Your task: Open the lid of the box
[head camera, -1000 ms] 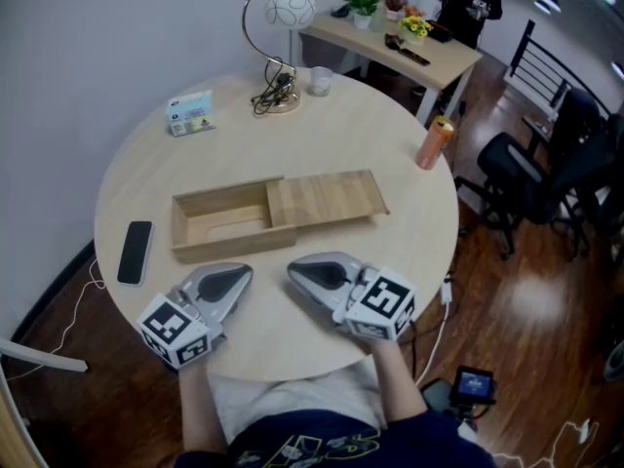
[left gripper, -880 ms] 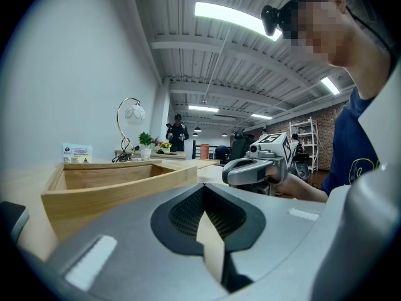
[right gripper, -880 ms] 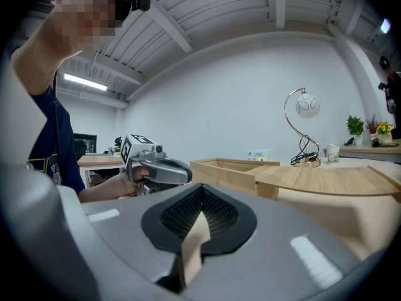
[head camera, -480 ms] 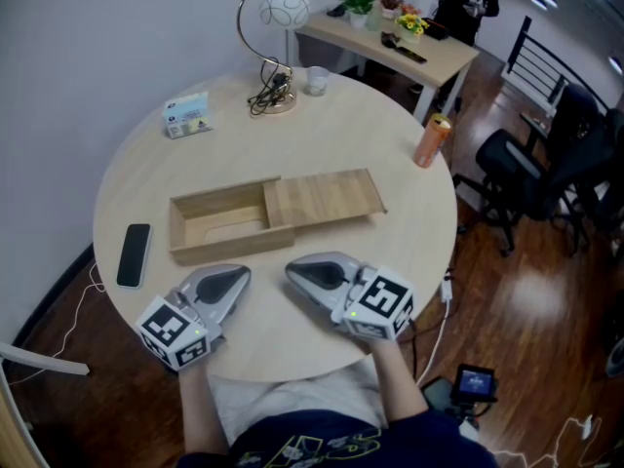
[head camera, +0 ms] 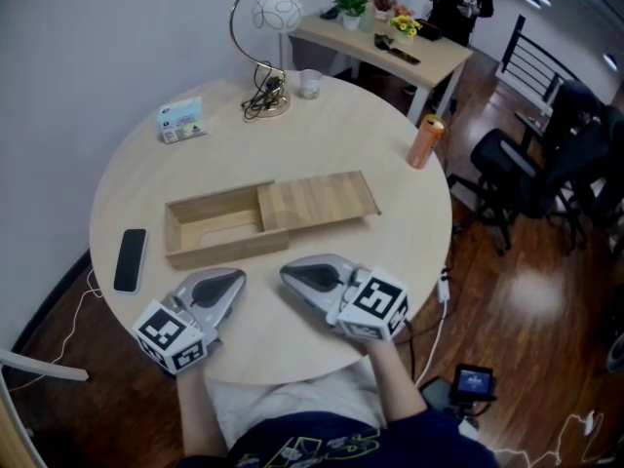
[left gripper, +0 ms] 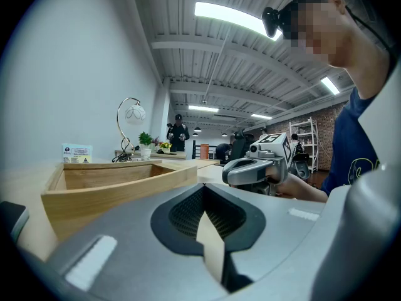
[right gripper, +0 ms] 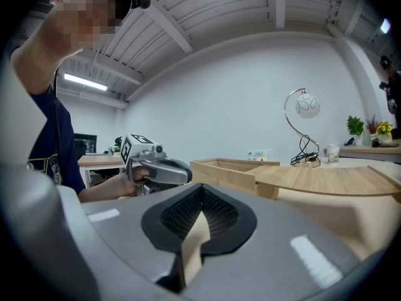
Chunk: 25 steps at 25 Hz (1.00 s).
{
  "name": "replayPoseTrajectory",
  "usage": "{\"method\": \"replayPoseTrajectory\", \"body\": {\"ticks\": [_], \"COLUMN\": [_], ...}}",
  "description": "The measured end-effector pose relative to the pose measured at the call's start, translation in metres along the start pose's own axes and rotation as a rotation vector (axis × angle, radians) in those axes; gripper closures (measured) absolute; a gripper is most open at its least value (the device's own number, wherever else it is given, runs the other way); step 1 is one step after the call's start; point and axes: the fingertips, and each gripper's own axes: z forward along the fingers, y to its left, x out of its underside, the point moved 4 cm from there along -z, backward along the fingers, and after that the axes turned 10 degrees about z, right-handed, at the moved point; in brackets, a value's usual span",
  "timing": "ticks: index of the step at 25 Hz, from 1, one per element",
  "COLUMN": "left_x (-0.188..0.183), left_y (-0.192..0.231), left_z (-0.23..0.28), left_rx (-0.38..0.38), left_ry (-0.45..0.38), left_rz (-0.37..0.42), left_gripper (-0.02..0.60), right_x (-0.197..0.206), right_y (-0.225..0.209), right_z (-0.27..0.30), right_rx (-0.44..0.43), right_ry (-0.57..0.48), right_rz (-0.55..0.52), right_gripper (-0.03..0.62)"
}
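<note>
Open tabletop (head camera: 390, 252) runs centre right in the head view, from my right gripper (head camera: 292, 274) to the orange can (head camera: 425, 141) near the right rim. The wooden box (head camera: 210, 224) and its half-slid lid (head camera: 317, 201) bar the middle, just ahead of both grippers. A phone (head camera: 130, 259) obstructs the left edge, near my left gripper (head camera: 232, 278). The lamp (head camera: 265, 27), glass (head camera: 310, 84) and card box (head camera: 182, 120) crowd the top; the strip below them is passable.
</note>
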Motion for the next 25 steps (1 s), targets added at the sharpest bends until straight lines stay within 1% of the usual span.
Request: {"method": "replayPoseTrajectory", "body": {"ticks": [10,14,17,21,25], "left_x": [-0.0001,-0.0002,-0.0002,-0.0006,-0.0015], "left_y": [0.0007,0.0003,0.0004,0.0006,0.0004], "left_z": [0.0007,0.0003,0.0002,0.0005,0.0], "left_rx": [0.003,0.002,0.001,0.0,0.0], "left_ry": [0.0,0.001,0.001,0.001,0.002], "left_rz": [0.001,0.001,0.0,0.0,0.0], "left_gripper": [0.58,0.58,0.58,0.58,0.58], "right_x": [-0.0002,-0.0028,-0.0009,-0.0039,-0.0024], "right_y": [-0.0005,-0.0003,-0.0003,-0.0003,0.0004], "right_z": [0.0002,0.0,-0.0001,-0.0002,0.0001], "right_rx": [-0.003,0.01,-0.001,0.015,0.0], "right_ry": [-0.008,-0.005,-0.005,-0.001,-0.006], "right_rz": [0.0,0.004,0.001,0.007,0.002], "right_gripper": [0.592,0.592,0.592,0.592,0.592]}}
